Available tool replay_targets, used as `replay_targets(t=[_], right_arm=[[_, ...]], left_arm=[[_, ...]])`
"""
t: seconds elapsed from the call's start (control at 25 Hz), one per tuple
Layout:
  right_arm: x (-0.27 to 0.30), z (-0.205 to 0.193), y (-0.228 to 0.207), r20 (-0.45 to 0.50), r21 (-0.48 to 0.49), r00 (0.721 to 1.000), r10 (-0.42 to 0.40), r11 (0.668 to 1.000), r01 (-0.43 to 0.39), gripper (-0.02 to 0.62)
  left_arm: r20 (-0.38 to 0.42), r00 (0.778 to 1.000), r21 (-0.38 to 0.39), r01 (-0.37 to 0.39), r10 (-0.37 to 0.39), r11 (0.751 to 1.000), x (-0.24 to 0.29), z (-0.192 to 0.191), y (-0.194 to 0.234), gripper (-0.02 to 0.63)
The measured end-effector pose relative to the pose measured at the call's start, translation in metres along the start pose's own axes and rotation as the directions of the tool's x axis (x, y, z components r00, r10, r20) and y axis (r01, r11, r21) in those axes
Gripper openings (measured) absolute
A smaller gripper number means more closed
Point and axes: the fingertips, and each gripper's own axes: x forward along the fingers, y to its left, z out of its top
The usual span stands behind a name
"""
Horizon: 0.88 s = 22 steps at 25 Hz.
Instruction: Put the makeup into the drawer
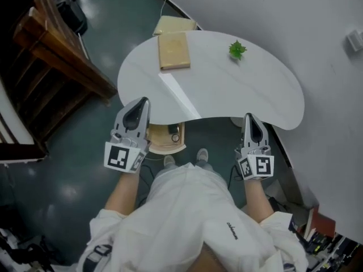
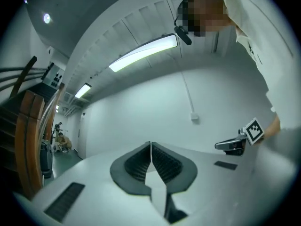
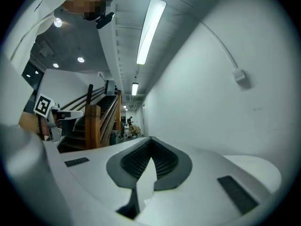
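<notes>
In the head view both grippers are held up in front of the person, over the near edge of the white curved table (image 1: pixel 227 89). My left gripper (image 1: pixel 141 103) is shut and holds nothing; in the left gripper view its jaws (image 2: pixel 150 147) meet, pointing at a bare wall. My right gripper (image 1: pixel 249 119) is also shut and empty, its jaws (image 3: pixel 149 142) closed in the right gripper view. Under the table's front edge a light wooden drawer (image 1: pixel 161 145) stands open, with a small dark item (image 1: pixel 174 135) inside; what it is I cannot make out.
A flat wooden box (image 1: pixel 173 50) and a small green plant (image 1: pixel 237 50) sit on the tabletop. A wooden staircase (image 1: pixel 51 55) stands at the left. The white wall (image 1: pixel 317 67) curves along the right. The person's shoes (image 1: pixel 201 156) are by the drawer.
</notes>
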Motion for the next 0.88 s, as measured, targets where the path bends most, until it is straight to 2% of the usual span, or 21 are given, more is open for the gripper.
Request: replay_targets(t=[0.12, 0.28, 0.48, 0.88], right_arm=[[-0.008, 0.019, -0.023, 0.048, -0.008, 0.997, -0.054, 0.998, 0.055, 0.017], [-0.018, 0.038, -0.043, 0.091, -0.015, 0.991, -0.102, 0.995, 0.103, 0.017], [-0.029, 0.051, -0.059, 0.131, -0.006, 0.979, -0.156, 0.987, 0.158, 0.017], [-0.037, 0.061, -0.067, 0.156, 0.008, 0.969, -0.190, 0.982, 0.191, 0.017]], left_arm=[[0.047, 0.999, 0.034, -0.021, 0.020, 0.999, -0.001, 0.025, 0.004, 0.031], [0.086, 0.994, 0.040, -0.069, 0.065, 0.997, -0.008, 0.044, 0.014, 0.031], [0.105, 0.989, 0.059, -0.110, 0.104, 0.992, -0.020, 0.056, 0.027, 0.031], [0.118, 0.986, 0.086, -0.129, 0.119, 0.988, -0.022, 0.066, 0.032, 0.031]])
